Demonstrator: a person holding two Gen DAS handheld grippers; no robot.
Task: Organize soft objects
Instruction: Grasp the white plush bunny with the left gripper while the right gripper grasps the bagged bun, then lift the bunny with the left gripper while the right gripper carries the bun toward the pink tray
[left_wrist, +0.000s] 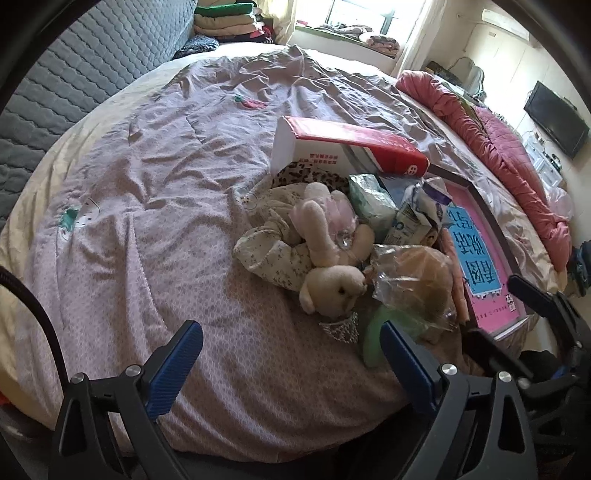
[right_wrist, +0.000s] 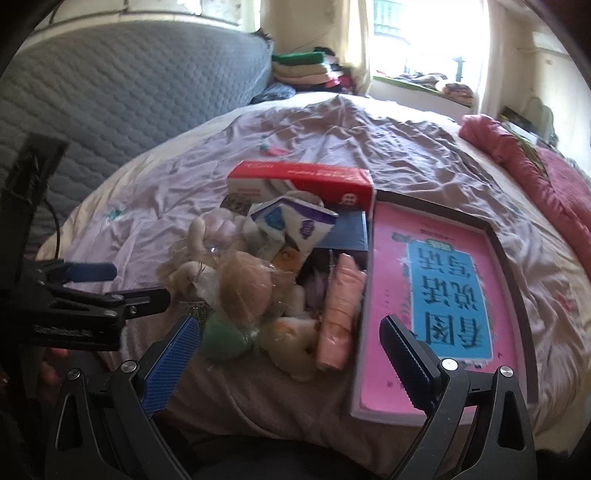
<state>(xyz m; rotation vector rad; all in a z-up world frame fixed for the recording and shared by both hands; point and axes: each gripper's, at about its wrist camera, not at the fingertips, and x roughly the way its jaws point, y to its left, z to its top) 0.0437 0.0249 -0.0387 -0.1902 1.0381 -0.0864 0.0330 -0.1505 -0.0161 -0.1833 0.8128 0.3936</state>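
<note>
left gripper (left_wrist: 291, 354) jaws apart, empty | right gripper (right_wrist: 291, 350) likewise | plush rabbit (left_wrist: 332, 258) at 12 o'clock of left gripper, on bedspread (left_wrist: 147, 184) | light, squashy, non-fragile; pinch mid-body, not ear

plush rabbit (left_wrist: 334, 284) half buried, bagged toy (right_wrist: 245, 291) blurred

One plush rabbit (left_wrist: 334, 258), one red box (left_wrist: 354, 147) – perhaps two books (right_wrist: 436, 295).
</note>
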